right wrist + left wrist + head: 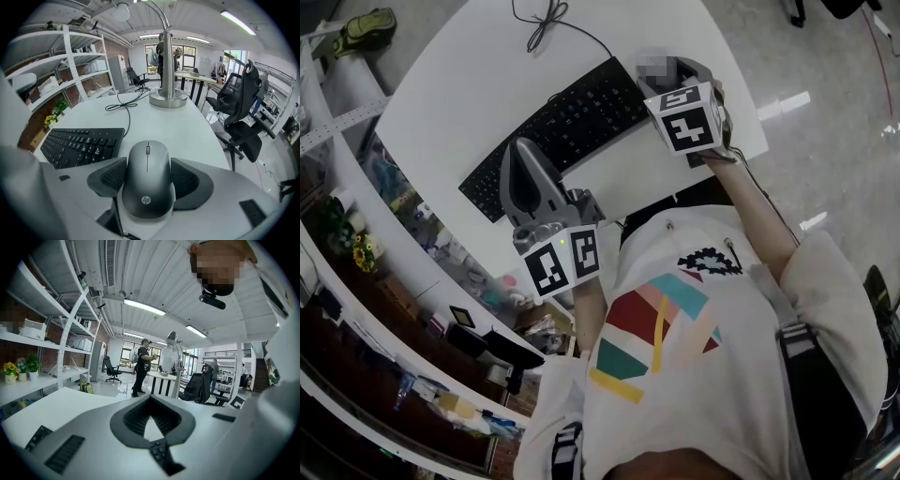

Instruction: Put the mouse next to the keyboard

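A person is holding the right gripper (149,176) over the near edge of a white table (187,124), its 2 jaws pressing on either side of a grey mouse (147,187); the mouse is pointing straight ahead of that gripper; a black keyboard (82,145) is lying just ahead and to the left of it, its right end near the mouse; a cable (125,106) is trailing beyond the keyboard, and a lamp base (168,98) is standing well ahead; the left gripper (151,414) is tilting upward by the keyboard's left end, its jaws meeting at the tips and gripping nothing.
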Available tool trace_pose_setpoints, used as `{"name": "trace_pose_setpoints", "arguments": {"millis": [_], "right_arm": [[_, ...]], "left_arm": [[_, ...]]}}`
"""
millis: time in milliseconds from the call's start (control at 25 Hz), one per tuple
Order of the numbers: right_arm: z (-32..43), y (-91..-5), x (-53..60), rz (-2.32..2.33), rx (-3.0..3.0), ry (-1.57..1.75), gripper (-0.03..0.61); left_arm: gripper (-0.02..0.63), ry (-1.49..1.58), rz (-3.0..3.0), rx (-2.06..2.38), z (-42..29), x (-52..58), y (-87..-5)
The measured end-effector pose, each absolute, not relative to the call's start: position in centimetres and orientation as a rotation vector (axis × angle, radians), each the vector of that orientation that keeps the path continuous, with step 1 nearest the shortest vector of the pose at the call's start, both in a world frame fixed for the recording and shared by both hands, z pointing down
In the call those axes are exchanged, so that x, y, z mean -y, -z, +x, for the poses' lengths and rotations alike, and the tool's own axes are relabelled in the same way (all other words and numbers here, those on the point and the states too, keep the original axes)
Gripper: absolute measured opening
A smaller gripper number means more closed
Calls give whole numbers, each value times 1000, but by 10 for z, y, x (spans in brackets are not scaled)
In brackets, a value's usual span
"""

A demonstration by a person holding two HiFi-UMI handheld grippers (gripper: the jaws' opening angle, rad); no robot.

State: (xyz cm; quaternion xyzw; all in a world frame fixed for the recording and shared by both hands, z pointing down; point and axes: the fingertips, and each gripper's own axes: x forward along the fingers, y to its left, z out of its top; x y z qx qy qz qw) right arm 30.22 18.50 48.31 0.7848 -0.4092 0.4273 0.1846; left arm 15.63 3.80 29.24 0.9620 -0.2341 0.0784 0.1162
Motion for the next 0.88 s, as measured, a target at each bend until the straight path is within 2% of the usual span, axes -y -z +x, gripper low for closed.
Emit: {"name": "trace_pose_setpoints", "arguments": {"millis": [560, 720, 880], "right_arm": [[301, -456, -184, 2214, 1218, -1192, 301], [309, -394, -176, 2332, 1297, -1062, 299], [329, -291, -156, 2509, 1502, -798, 299]], "left_arm": [[44, -52, 2827, 733, 142, -35, -248], [44, -4, 2828, 742, 138, -34, -238], [44, 71, 2841, 777, 138, -18, -220]]}}
